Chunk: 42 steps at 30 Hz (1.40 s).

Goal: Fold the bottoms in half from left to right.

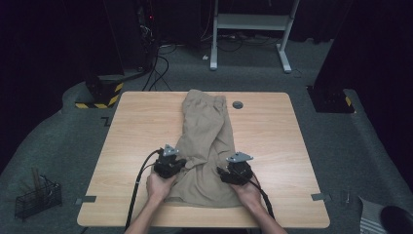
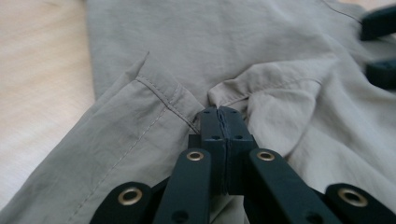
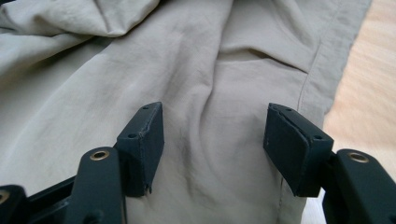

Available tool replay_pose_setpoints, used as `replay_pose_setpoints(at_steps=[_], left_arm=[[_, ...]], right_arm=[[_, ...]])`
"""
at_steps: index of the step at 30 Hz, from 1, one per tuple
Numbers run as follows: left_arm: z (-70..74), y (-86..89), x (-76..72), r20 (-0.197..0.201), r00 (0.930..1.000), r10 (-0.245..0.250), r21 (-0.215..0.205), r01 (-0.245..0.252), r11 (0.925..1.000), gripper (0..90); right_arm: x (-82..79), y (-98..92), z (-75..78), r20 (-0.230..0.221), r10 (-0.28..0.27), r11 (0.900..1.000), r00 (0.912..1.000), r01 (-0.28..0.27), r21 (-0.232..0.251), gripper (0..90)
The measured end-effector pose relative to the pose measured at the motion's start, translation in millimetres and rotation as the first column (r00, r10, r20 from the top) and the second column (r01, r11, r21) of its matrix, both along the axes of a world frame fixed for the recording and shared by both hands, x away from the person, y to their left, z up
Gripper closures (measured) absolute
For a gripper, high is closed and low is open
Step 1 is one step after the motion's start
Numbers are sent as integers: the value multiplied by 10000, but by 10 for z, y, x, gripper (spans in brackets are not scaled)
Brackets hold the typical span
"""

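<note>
A pair of beige trousers (image 1: 207,126) lies lengthwise down the middle of the wooden table (image 1: 141,131), rumpled at the near end. My left gripper (image 1: 184,164) sits at the cloth's left edge. In the left gripper view its jaws (image 2: 223,122) are shut on a bunched fold of the trousers (image 2: 261,42) beside a stitched hem. My right gripper (image 1: 229,171) rests over the right half of the garment. In the right gripper view it (image 3: 212,140) stands open, with creased cloth (image 3: 210,56) lying beneath and between the pads, untouched.
A small grey round plug (image 1: 237,104) sits in the table near the far edge, right of the trousers. Tape marks (image 1: 85,199) lie at the near corners. On the floor are a wire basket (image 1: 38,197) at left and a white desk frame (image 1: 251,29) behind.
</note>
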<state>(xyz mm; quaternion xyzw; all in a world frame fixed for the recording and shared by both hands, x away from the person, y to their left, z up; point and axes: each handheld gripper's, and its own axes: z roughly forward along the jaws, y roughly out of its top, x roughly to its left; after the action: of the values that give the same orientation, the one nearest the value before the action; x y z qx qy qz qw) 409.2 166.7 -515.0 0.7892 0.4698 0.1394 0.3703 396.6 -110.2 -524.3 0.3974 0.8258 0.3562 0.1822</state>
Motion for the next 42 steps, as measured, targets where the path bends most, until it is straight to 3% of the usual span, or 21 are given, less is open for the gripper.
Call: replay_pose_setpoints(at_steps=[3,5,7,8,9,11,12,14,16,19,23,25,28,32,35,39,42], left_arm=[[75,47,132,-86,9992,398,-146,-400,9991,897],[233,23,29,368,9992,181,-678,-156,9976,897],[408,-81,-175,998,9946,-271,-1128,383,9929,897],[459,-157,-273,1218,9909,-568,-1197,714,9902,897],[471,-246,-346,1308,9867,-969,-919,1093,9897,897],[387,-417,-415,1147,9824,-1477,-476,1539,9869,896],[293,-490,-412,867,9845,-1522,-450,1565,9866,896],[160,-561,-386,719,9867,-1459,21,1461,9893,895],[31,-553,-330,348,9919,-1224,-251,1233,9920,893],[-36,-507,-283,186,9947,-1010,-331,1016,9943,892],[-50,-495,-199,257,9959,-865,-210,871,9960,890],[-60,-506,-132,348,9962,-804,-226,813,9964,887],[-68,-498,-19,233,9973,-699,-465,709,9964,881],[-48,-501,53,194,9965,-812,-358,819,9960,808],[-3,-492,-27,248,9960,-855,-349,863,9957,708],[92,-418,-217,432,9953,-863,-571,887,9944,610],[151,-310,-381,556,9960,-698,-879,745,9933,559]], right_arm=[[153,103,0,-13,-204,9998,9998,204,5,384],[252,155,-1,-29,-429,9991,9991,429,22,384],[301,189,-1,-21,-610,9981,9981,611,17,387],[321,207,-1,-3,-659,9978,9978,659,10,390],[336,223,-1,5,-691,9976,9976,691,16,391],[352,242,0,-51,-700,9975,9975,700,35,390],[356,238,1,-78,-645,9979,9979,646,86,383],[348,195,5,-252,-608,9974,9978,617,371,381],[288,140,24,-315,-589,9975,9978,601,364,379],[128,19,70,-145,-369,9987,9992,373,353,390],[13,-87,64,-220,-246,9997,9995,245,-55,400],[24,-82,28,29,-204,9993,9998,205,-325,405],[146,-70,11,150,-451,9988,9989,454,-203,407],[312,-67,5,178,-611,9980,9980,614,-145,407],[351,-81,4,101,-944,9954,9955,946,-138,352],[338,-118,35,-216,-654,9977,9976,650,-201,365],[298,-185,81,-334,-614,9976,9976,624,293,409]])
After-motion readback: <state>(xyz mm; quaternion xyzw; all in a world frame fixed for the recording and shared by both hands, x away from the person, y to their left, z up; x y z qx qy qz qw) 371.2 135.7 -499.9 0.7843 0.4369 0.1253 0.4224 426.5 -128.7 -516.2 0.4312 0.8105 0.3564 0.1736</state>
